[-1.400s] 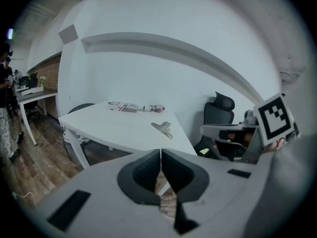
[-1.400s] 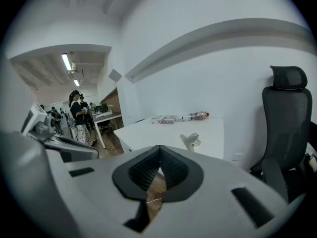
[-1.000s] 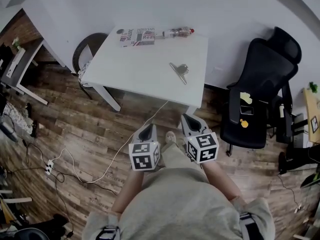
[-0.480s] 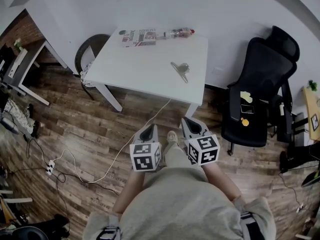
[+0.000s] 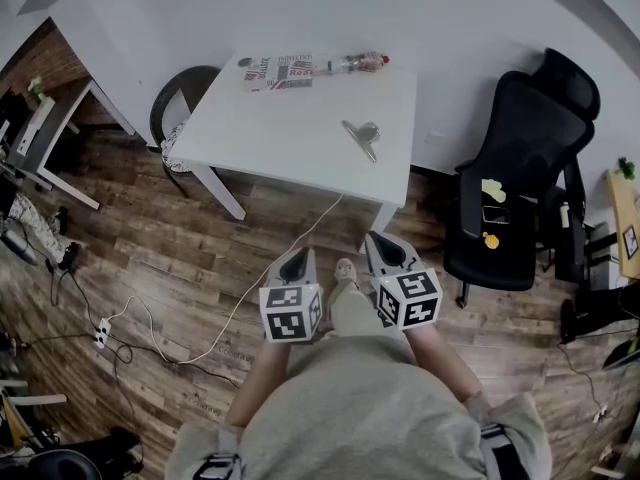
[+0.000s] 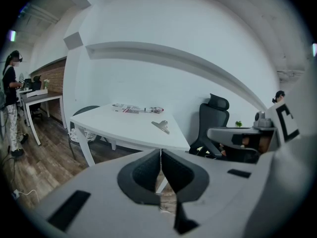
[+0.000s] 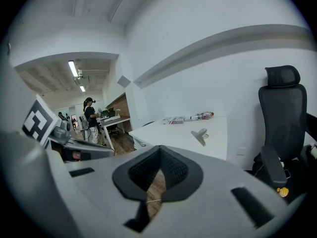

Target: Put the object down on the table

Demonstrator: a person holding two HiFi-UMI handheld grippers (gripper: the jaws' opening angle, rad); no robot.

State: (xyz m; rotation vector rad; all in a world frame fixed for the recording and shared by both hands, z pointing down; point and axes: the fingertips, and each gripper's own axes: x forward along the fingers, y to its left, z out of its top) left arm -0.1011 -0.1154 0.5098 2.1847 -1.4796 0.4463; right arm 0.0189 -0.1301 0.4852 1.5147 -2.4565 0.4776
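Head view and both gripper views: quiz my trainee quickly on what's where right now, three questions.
1. True or false: the right hand-held gripper is shut and empty.
2. The metal clip lies on: A) the white table; B) the black chair; C) the floor.
3. What does the left hand-held gripper hold?
Key: 1 true; 2 A; 3 nothing, its jaws are together.

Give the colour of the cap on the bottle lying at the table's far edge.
Red. The cap shows best in the head view.
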